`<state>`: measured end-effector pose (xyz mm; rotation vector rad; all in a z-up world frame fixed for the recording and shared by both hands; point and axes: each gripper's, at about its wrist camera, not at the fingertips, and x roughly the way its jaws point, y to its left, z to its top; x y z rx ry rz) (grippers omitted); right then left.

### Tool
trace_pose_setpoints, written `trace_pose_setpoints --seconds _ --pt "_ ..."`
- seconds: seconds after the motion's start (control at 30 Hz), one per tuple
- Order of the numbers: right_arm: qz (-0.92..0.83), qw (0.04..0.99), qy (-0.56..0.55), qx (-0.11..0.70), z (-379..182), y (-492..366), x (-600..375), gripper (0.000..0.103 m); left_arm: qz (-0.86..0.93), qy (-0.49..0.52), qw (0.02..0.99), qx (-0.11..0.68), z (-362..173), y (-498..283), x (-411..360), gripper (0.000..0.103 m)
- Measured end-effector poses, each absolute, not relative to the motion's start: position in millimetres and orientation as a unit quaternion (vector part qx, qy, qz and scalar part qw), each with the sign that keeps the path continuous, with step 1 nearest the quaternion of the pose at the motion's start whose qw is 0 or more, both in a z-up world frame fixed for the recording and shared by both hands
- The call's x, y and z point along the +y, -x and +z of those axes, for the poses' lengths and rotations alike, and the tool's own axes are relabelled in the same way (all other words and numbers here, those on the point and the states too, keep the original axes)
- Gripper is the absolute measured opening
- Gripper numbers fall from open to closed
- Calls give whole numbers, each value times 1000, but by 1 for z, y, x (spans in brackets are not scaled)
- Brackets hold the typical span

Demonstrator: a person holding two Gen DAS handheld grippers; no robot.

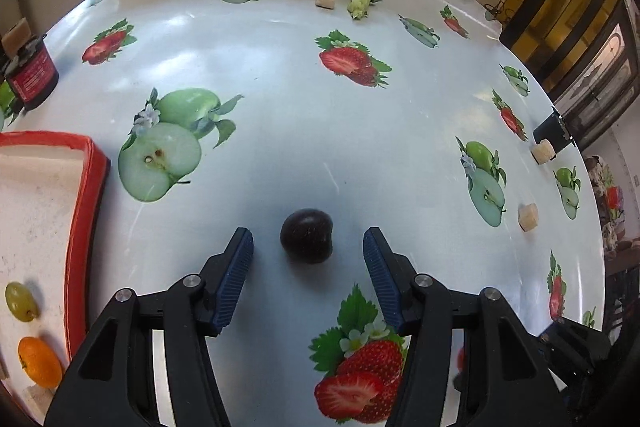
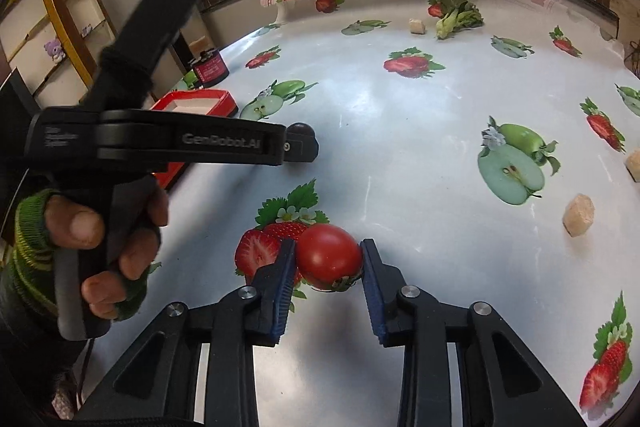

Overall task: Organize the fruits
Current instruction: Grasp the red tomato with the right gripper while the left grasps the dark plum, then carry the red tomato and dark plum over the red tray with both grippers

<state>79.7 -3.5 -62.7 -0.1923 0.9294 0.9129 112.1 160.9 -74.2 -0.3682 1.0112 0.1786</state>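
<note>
The right gripper (image 2: 328, 259) pinches the tomato (image 2: 329, 261) on the worktop (image 2: 400, 131); squeezed harder, it could split, or roll free on the glossy cloth. The left gripper (image 1: 308, 251) hangs spread around the plum (image 1: 307, 235), touching nothing; an off-centre close could nudge it away. The tray (image 1: 86, 227) sits just left.

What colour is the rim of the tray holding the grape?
Red rim, white inside; it shows best in the left wrist view.
</note>
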Motion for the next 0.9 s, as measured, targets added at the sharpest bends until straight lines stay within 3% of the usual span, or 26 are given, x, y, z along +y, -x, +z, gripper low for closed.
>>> trace_pose_setpoints --seconds 0.03,0.13,0.27,0.9 --pt "421 794 83 430 -60 -80 -9 33 83 177 857 478 -74 -114 161 55" --pt "416 799 68 428 -52 -80 -23 33 83 166 859 477 -74 -118 157 37" --pt "409 804 51 429 -46 -82 -33 33 87 153 860 480 -74 -108 158 22" --pt "420 814 43 399 -20 -53 -37 33 90 150 881 440 -42 -43 157 22"
